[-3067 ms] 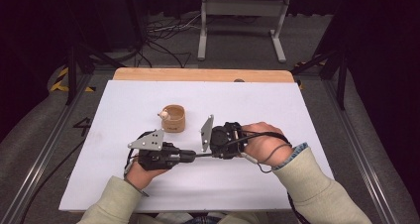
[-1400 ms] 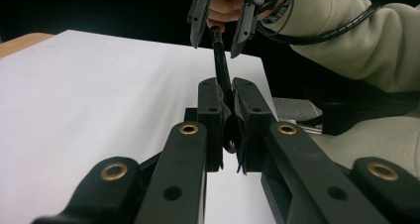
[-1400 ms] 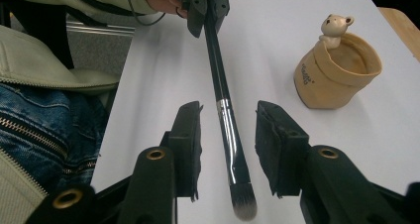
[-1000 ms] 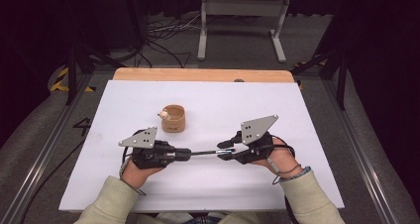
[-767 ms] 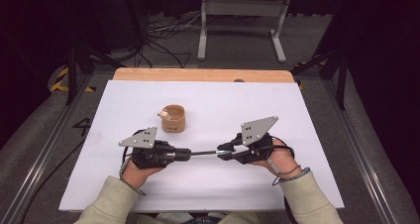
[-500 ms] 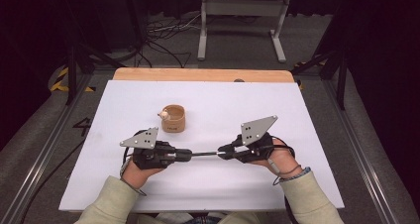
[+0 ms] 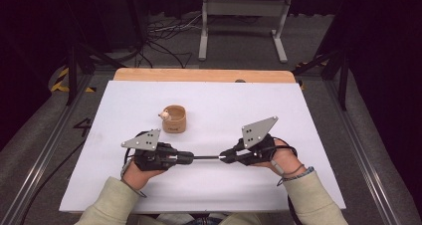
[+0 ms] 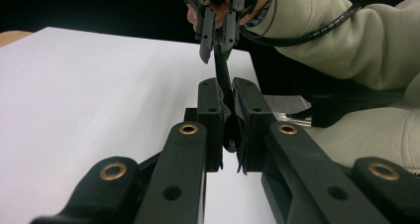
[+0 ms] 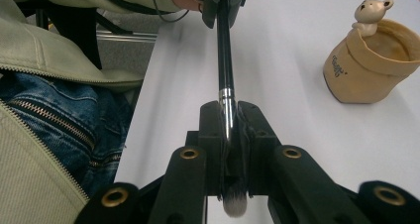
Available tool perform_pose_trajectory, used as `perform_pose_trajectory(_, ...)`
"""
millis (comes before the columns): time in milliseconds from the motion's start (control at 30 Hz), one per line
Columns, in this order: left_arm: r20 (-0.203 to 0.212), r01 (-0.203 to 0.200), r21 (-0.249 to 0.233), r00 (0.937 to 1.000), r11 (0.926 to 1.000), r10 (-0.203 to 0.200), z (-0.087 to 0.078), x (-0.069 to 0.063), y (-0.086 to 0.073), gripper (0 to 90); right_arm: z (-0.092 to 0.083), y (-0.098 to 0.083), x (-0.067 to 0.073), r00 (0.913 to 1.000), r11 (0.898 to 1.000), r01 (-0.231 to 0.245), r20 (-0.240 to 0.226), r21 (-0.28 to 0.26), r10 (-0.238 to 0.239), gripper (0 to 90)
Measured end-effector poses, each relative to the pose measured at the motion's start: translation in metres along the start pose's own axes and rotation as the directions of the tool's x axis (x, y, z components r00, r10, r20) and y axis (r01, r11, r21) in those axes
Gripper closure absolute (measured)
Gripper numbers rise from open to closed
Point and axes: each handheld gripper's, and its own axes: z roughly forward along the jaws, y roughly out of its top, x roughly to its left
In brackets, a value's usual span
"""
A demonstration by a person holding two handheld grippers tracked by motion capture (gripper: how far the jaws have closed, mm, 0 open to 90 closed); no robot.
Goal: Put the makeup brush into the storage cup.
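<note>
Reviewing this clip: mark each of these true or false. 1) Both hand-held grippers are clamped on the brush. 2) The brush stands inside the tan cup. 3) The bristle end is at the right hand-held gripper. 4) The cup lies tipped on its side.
1) True: the left hand-held gripper and right hand-held gripper each pinch the brush.
2) False: it is held level between them, apart from the tan cup.
3) True: the bristles poke past its jaws.
4) False: it stands upright.

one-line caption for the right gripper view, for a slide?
Right gripper clamps a black-handled, silver-ferruled makeup brush beside a tan bear-topped cup.
</note>
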Motion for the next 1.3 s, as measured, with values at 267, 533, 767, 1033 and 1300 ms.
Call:
perform_pose_trajectory(267,-0.022,0.011,0.005,0.9997,0.9999,-0.011,0.001,0.000,0.001,77.2,-0.003,0.006,0.001,0.9999,0.999,0.014,0.006,0.034,-0.014,82.5)
perform_pose_trajectory(533,-0.041,0.049,0.035,0.9980,0.9982,-0.048,0.001,0.000,0.007,51.5,-0.003,0.017,0.004,0.9992,0.995,0.039,0.006,0.097,-0.039,82.6)
perform_pose_trajectory(767,-0.069,0.018,0.091,0.9976,0.9957,-0.012,0.007,-0.005,0.012,50.6,0.003,0.029,0.001,0.9984,0.984,0.054,0.008,0.172,-0.056,82.6)
perform_pose_trajectory(1033,-0.086,-0.008,0.122,0.9961,0.9925,0.018,0.011,-0.009,0.018,50.5,0.010,0.044,0.000,0.9974,0.961,0.070,-0.002,0.269,-0.072,82.6)
perform_pose_trajectory(1300,-0.101,0.024,0.126,0.9949,0.9917,-0.011,0.014,-0.004,0.023,48.5,0.017,0.057,-0.002,0.9960,0.936,0.086,-0.007,0.341,-0.089,82.6)
